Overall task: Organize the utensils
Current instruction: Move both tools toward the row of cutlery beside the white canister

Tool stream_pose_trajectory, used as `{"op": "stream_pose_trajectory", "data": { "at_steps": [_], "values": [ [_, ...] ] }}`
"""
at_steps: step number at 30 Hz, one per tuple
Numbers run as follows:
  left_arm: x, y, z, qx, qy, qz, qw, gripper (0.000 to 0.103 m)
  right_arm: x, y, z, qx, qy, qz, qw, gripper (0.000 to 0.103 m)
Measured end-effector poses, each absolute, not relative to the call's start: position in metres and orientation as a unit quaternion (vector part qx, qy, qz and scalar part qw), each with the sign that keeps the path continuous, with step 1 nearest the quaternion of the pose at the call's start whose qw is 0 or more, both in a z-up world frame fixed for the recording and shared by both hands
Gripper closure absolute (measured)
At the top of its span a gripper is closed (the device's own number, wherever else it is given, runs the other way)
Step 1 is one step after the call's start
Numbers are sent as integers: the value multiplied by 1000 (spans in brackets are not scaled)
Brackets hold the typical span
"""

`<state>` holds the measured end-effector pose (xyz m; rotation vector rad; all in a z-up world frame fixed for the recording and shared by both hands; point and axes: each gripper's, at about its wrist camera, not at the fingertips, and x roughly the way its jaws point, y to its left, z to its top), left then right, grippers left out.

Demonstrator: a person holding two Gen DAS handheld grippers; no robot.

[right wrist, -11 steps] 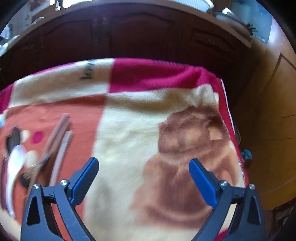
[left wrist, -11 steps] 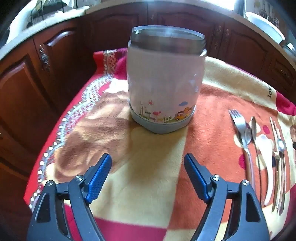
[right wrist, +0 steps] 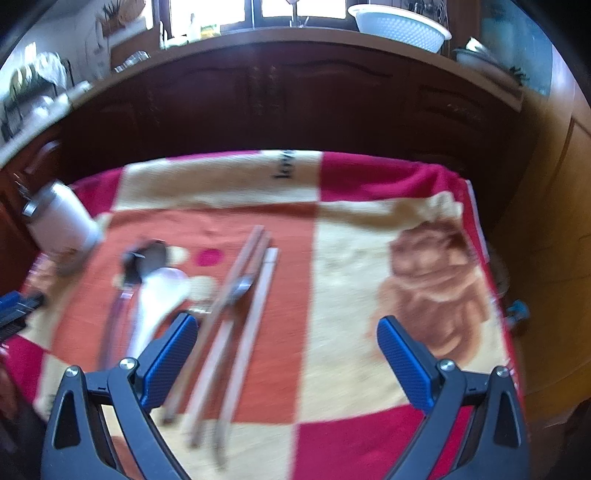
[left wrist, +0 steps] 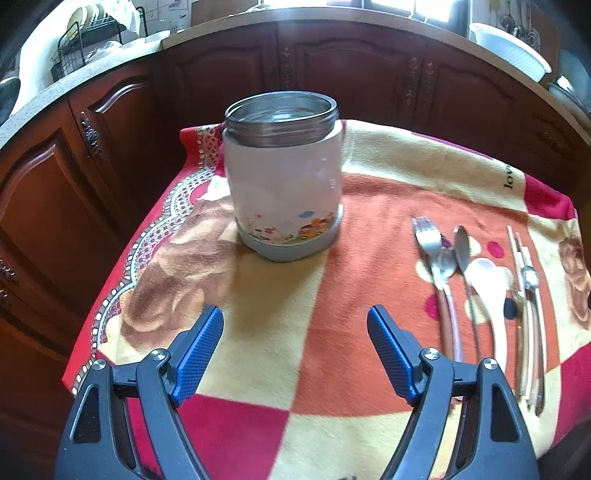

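A white steel-rimmed canister (left wrist: 282, 177) stands upright and open on the blanket, straight ahead of my left gripper (left wrist: 295, 350), which is open, empty and well short of it. To its right lie a fork (left wrist: 430, 247), metal spoons (left wrist: 461, 247), a white ladle spoon (left wrist: 487, 284) and chopsticks (left wrist: 526, 295). My right gripper (right wrist: 286, 354) is open and empty above the blanket; the chopsticks (right wrist: 236, 314) run past its left finger. The white spoon (right wrist: 155, 299) and the canister (right wrist: 59, 225) sit further left in the blurred right wrist view.
A red, orange and cream blanket (left wrist: 295, 295) covers the table. Dark wooden cabinets (left wrist: 369, 77) surround it closely. A white basin (right wrist: 399, 26) and a dish rack (left wrist: 88, 40) sit on the counter behind. The blanket's right edge (right wrist: 476, 229) drops off to the wooden floor.
Both grippers have pulled back and risen. The canister now looks smaller and farther from the left gripper. The right view has swung left, bringing the utensils and canister into sight.
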<state>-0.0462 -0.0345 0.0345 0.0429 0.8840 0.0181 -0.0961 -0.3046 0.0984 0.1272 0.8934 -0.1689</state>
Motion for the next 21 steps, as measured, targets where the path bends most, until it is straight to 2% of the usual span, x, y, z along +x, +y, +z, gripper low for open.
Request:
{"op": "stream_pose_trajectory", "data": {
  "at_steps": [10, 21],
  "values": [
    [-57, -60, 58, 22, 430, -11, 903, 0, -112, -267, 123, 33, 416, -59, 907, 6],
    [-61, -65, 57, 21, 430, -16, 902, 0, -113, -263, 119, 27, 417, -65, 906, 10]
  ]
}}
